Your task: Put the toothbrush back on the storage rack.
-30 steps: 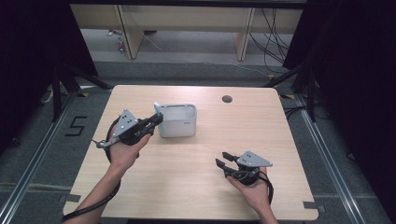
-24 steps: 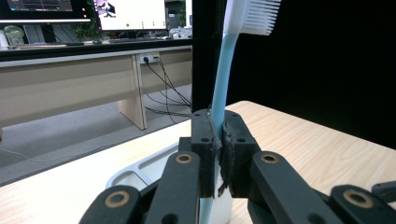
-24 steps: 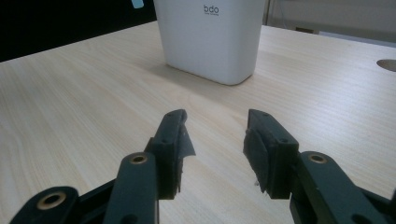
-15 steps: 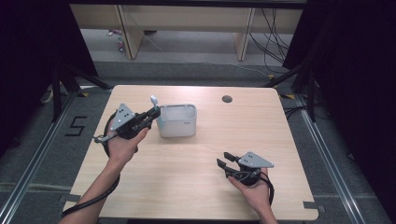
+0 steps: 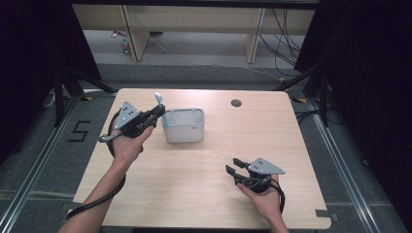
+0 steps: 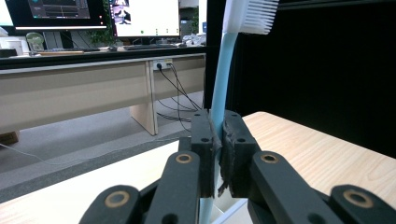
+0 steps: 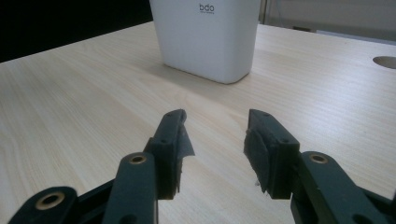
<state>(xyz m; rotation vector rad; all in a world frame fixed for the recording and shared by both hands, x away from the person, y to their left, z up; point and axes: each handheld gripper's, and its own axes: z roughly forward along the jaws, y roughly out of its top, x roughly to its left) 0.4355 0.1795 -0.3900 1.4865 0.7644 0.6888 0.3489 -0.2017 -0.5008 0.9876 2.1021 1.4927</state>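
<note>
1. The light-blue plastic toothbrush with white bristles (image 6: 223, 74) is standing almost upright, head up, just beside the left rim of the white rounded plastic holder (image 5: 183, 126).
2. My left gripper (image 5: 154, 114) is clenching its handle; this hand is clearly the nearer one to the holder.
3. My right gripper (image 7: 215, 140) is resting released and empty, well apart, on the pale wooden table (image 5: 301, 145).

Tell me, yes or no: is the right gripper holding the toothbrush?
No. The right gripper is open and empty above the table, while the left gripper clamps the light blue toothbrush.
</note>
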